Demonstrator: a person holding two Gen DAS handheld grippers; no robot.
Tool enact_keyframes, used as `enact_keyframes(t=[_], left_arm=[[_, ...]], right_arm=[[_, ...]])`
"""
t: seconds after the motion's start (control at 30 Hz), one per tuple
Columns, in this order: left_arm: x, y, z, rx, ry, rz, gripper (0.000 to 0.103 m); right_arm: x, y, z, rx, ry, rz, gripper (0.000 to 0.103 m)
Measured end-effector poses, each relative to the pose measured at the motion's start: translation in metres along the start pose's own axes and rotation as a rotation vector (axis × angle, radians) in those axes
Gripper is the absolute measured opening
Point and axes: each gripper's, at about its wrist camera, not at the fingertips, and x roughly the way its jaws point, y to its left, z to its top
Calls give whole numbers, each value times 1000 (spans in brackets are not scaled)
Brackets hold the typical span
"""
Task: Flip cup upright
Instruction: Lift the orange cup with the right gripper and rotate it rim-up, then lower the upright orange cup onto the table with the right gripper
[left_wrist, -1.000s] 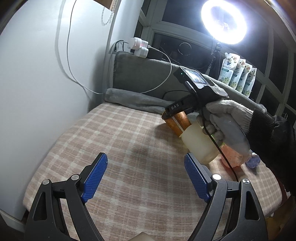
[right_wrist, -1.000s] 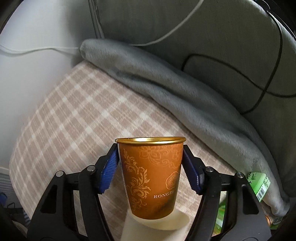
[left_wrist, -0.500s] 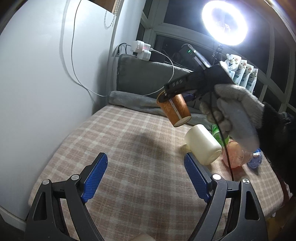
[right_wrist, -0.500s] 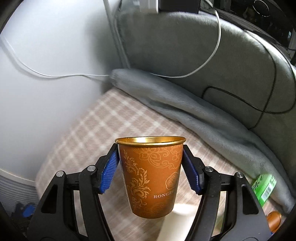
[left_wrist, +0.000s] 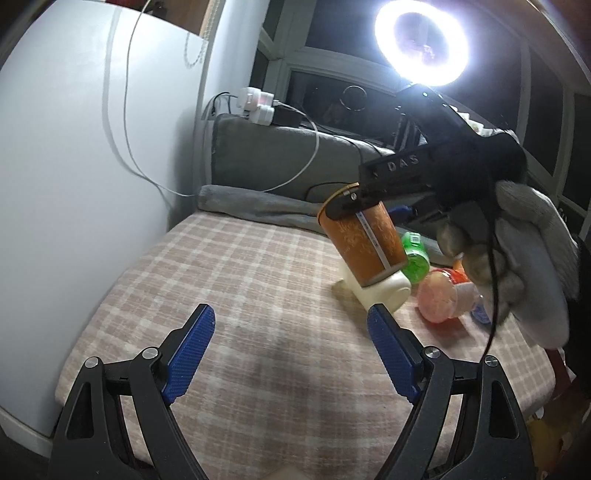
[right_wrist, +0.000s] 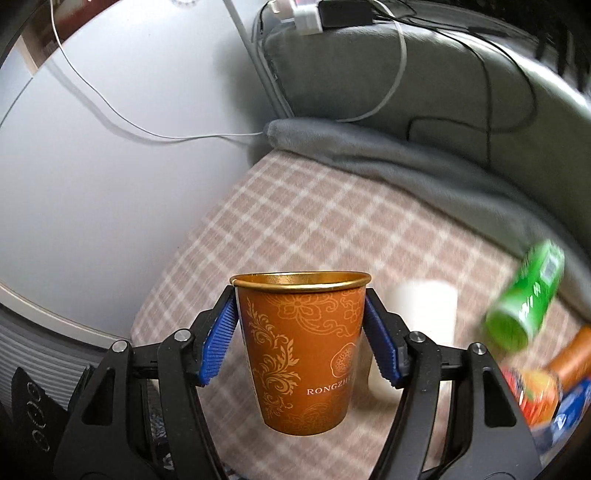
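Right gripper (right_wrist: 300, 338) grips the orange cup (right_wrist: 301, 350) aloft, tilted — level it, then lower gently onto the bed (left_wrist: 258, 295); left gripper (left_wrist: 290, 349) hangs wide, idle.

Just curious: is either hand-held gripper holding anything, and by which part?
The right hand-held gripper grips the orange paper cup by its upper sides, below the rim. The left holds nothing.
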Motion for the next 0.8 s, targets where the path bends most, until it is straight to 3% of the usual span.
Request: enact_keyframes(t=[0.3, 0.43, 0.57, 0.8], left_arm=[[2, -17, -7, 25, 48, -60, 85], [8, -19, -9, 11, 87, -98, 85], [13, -28, -10, 32, 105, -109, 85], [31, -42, -10, 23, 195, -195, 85]], right_arm=[[-6, -29, -67, 191, 28, 20, 69], [-7, -48, -96, 284, 21, -9, 69], [-9, -67, -117, 381, 18, -9, 69], [-6, -91, -140, 502, 14, -15, 69]])
